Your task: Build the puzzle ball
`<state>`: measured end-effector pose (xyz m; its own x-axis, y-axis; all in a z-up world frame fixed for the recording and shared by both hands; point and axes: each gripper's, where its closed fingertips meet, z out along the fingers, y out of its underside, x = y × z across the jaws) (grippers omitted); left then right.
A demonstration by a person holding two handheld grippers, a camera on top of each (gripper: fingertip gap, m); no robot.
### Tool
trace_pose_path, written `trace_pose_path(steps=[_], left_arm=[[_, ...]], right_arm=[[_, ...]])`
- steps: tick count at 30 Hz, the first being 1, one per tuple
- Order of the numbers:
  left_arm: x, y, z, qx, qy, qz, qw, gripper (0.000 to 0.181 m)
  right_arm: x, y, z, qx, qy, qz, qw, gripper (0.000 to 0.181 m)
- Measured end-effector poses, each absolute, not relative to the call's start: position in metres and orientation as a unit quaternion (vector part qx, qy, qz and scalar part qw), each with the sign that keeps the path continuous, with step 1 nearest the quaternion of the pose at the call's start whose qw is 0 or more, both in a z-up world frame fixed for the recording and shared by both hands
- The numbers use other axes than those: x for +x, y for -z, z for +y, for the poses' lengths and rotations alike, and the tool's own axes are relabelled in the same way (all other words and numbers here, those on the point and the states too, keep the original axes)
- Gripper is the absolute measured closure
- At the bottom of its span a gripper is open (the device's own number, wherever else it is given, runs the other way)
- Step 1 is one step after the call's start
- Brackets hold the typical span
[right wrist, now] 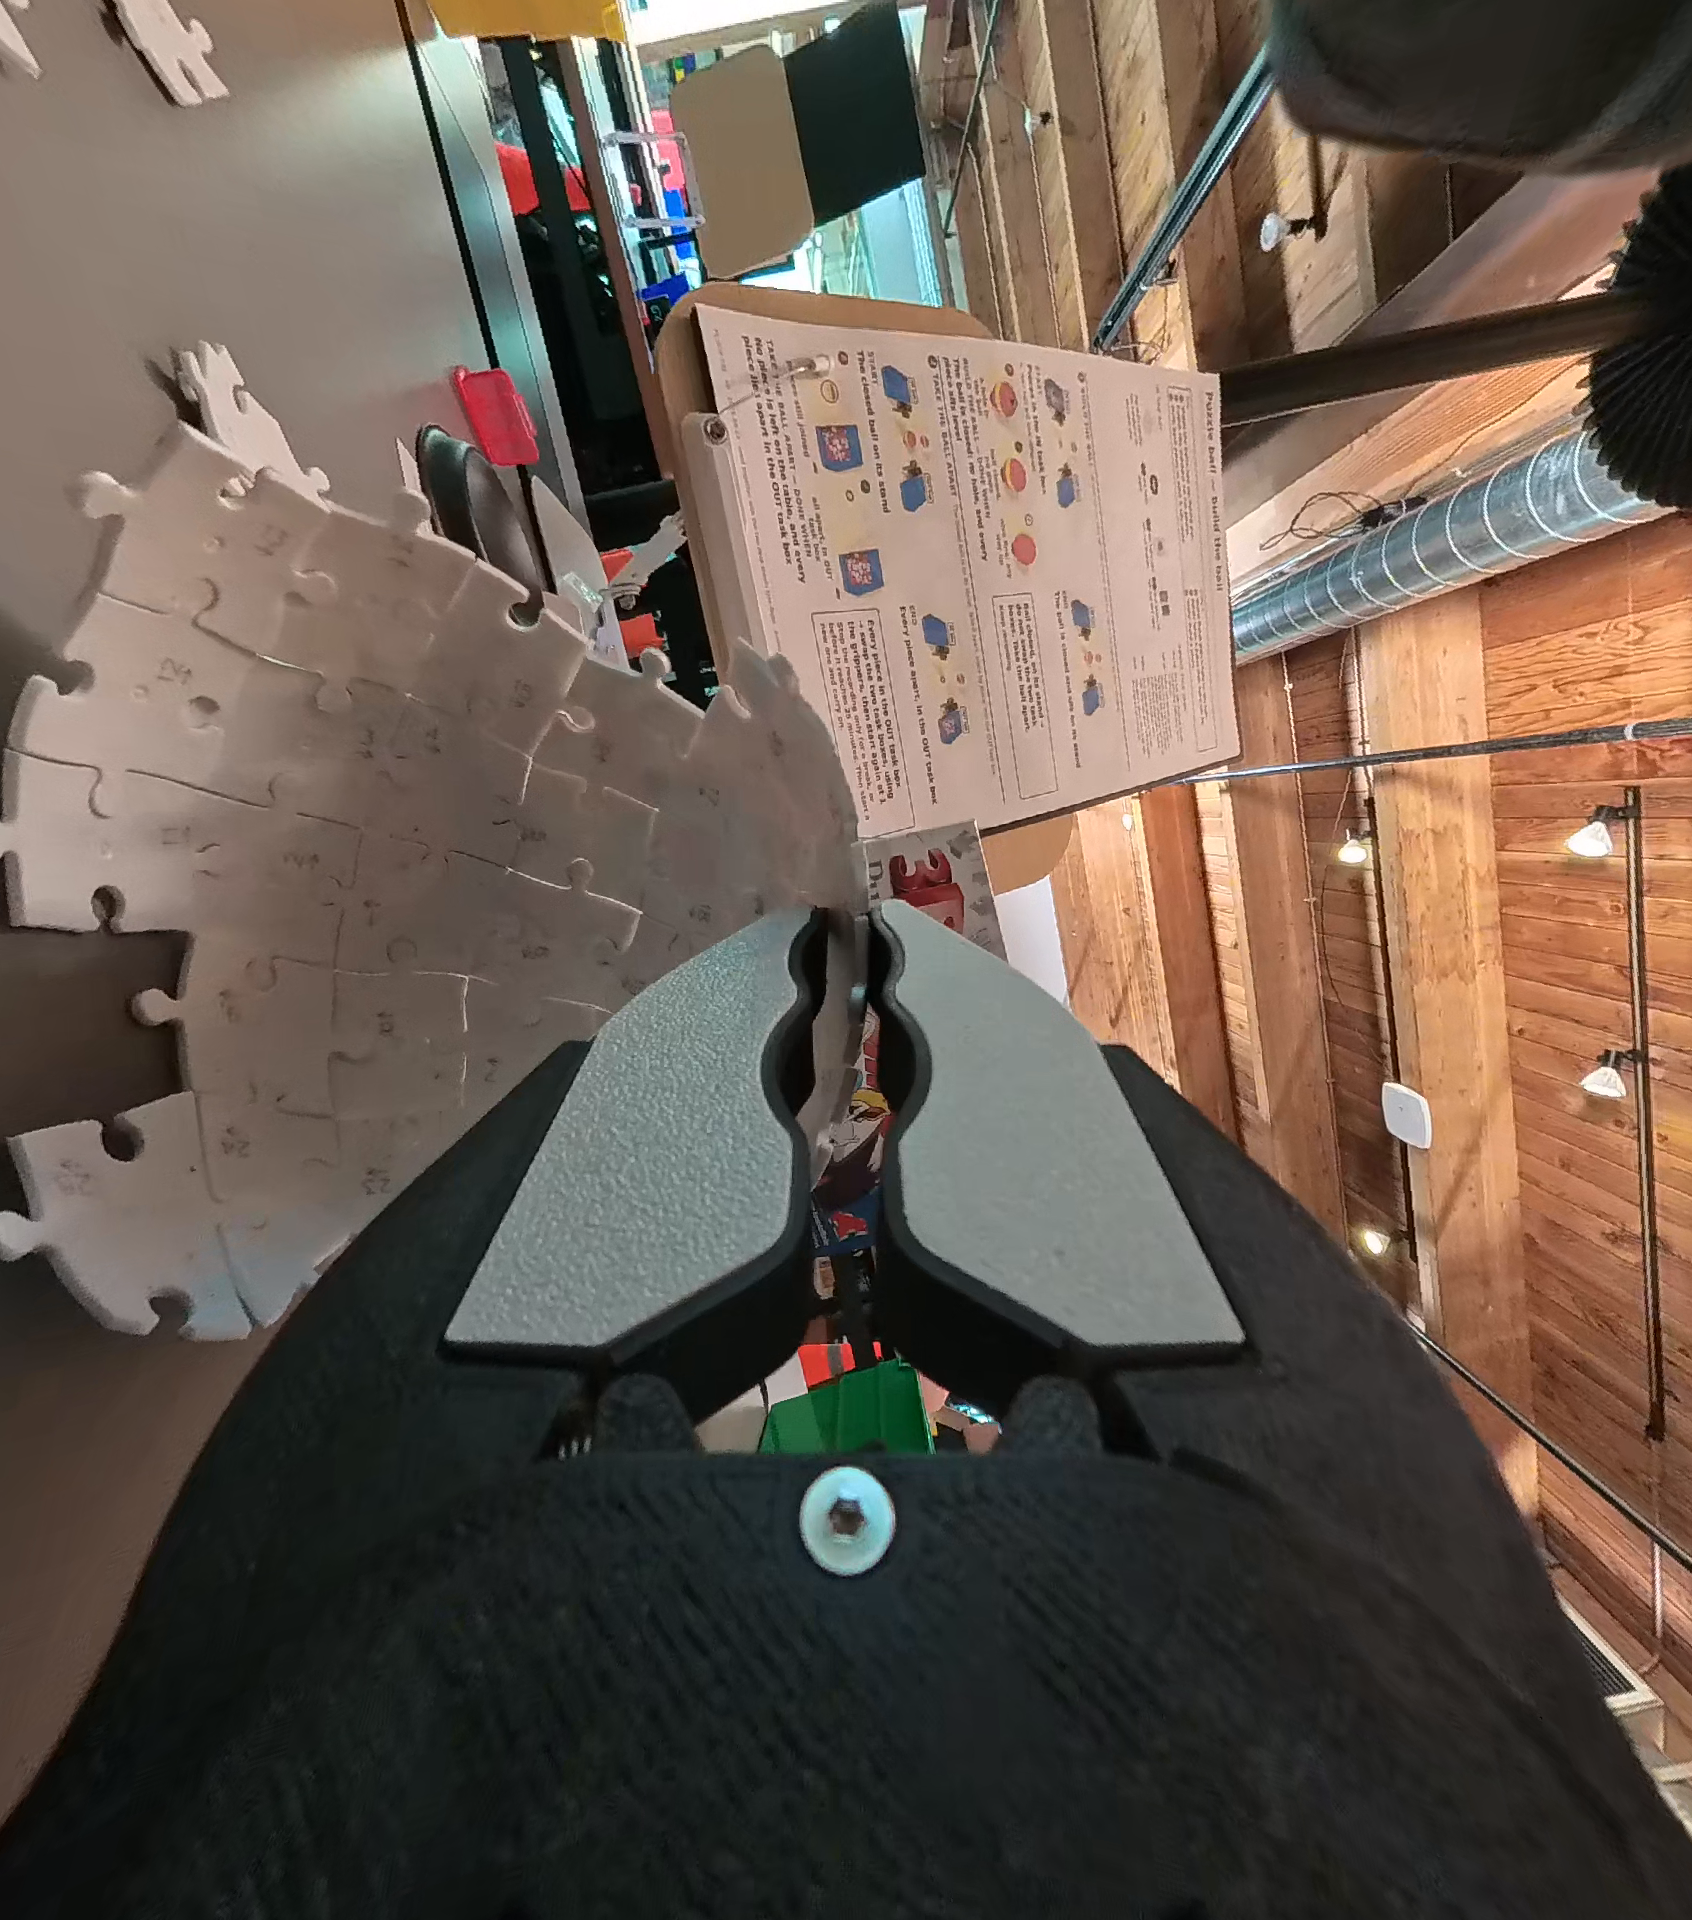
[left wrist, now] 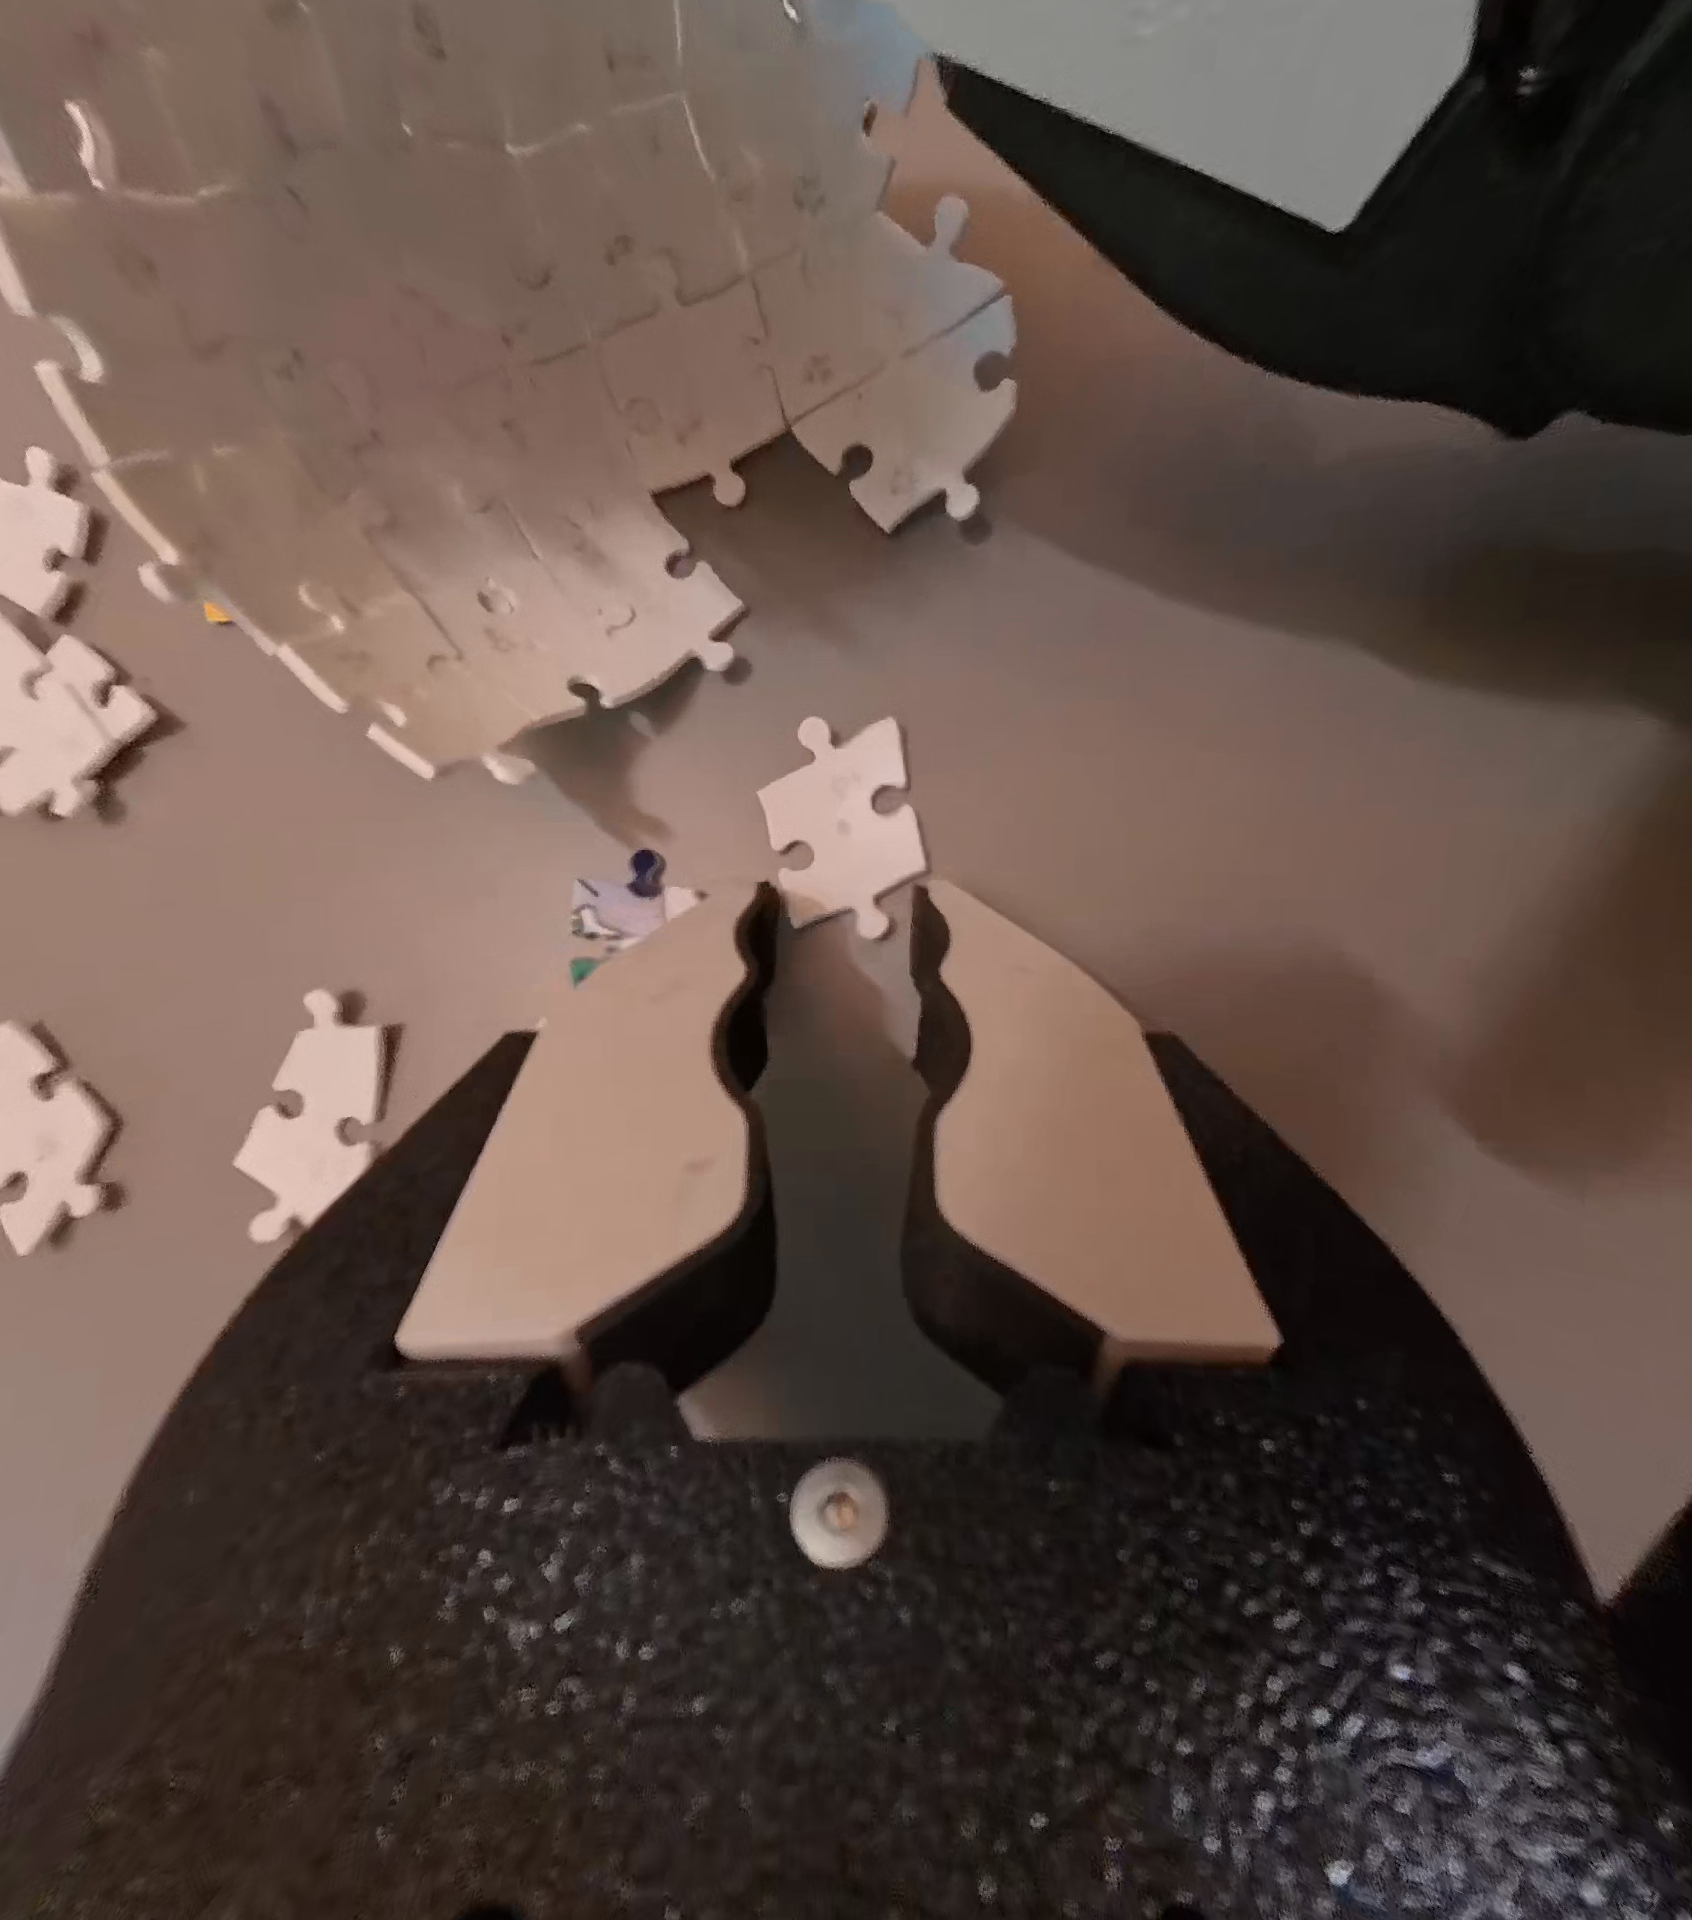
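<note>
The partly built puzzle ball (left wrist: 406,364) is a curved white shell of joined pieces, seen from its inner side and held above the grey table (left wrist: 1237,831). My right gripper (right wrist: 847,925) is shut on the shell's edge (right wrist: 354,831), and printed colour shows between its fingers. A single white loose piece (left wrist: 842,821) lies flat on the table below the shell. My left gripper (left wrist: 844,904) is open and low over the table, its fingertips on either side of that piece's near edge. It holds nothing.
Several white loose pieces lie on the table at the left (left wrist: 31,717), (left wrist: 31,1132), (left wrist: 322,1112). A colour-side-up piece (left wrist: 613,920) lies by the left finger. A black mass (left wrist: 1444,208) fills the upper right. An instruction sheet on a board (right wrist: 967,582) stands behind the shell. Left tips to right tips: about 15 cm.
</note>
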<state>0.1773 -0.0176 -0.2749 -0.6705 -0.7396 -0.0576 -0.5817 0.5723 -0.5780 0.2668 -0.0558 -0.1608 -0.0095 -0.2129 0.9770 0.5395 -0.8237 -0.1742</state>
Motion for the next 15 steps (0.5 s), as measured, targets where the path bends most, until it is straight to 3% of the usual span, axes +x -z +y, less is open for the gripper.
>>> trace_pose_path(steps=[4,10,15], left_arm=[[0.165,0.275,-0.036,-0.366,0.286,0.879,0.112,0.158],[0.185,0.267,-0.027,-0.385,0.300,0.857,0.166,0.157],[0.187,0.274,-0.028,-0.409,0.308,0.847,0.143,0.160]], right_arm=[[0.267,0.161,-0.057,-0.650,0.699,-0.121,0.271,0.175],[0.267,0.162,-0.059,-0.651,0.698,-0.114,0.275,0.175],[0.267,0.162,-0.059,-0.651,0.698,-0.112,0.278,0.175]])
